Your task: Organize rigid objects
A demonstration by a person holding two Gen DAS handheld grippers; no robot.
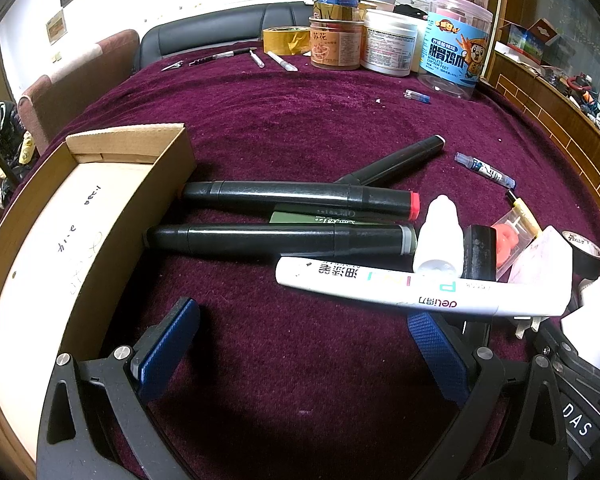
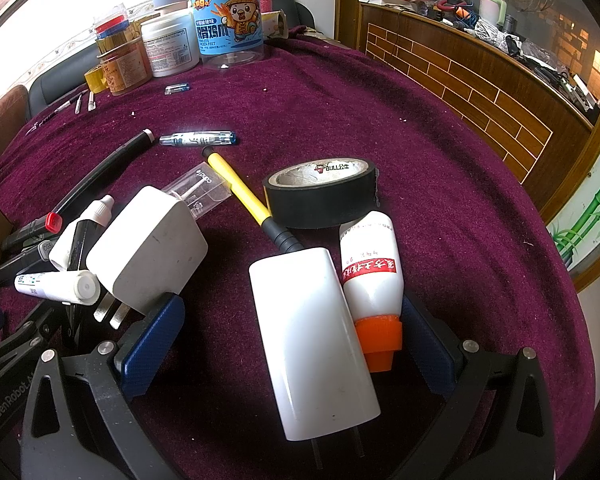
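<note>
A pile of rigid items lies on the purple cloth. In the left wrist view, two black markers (image 1: 300,198) (image 1: 280,238) lie side by side next to an open cardboard box (image 1: 100,208). A white paint marker (image 1: 420,288) lies just ahead of my left gripper (image 1: 304,352), which is open and holds nothing. My right gripper (image 2: 288,344) is open; a white charger block (image 2: 312,344) and a white bottle with an orange cap (image 2: 372,280) lie between its fingers. A black tape roll (image 2: 320,192), a yellow pen (image 2: 240,188) and a grey plug adapter (image 2: 148,248) lie beyond.
Jars and tubs (image 1: 388,40) and a tall blue-labelled jar (image 2: 228,20) stand at the table's far edge, with small tools (image 1: 228,56) beside them. A wooden counter (image 2: 480,80) runs along the right. A person sits at far left (image 1: 0,128).
</note>
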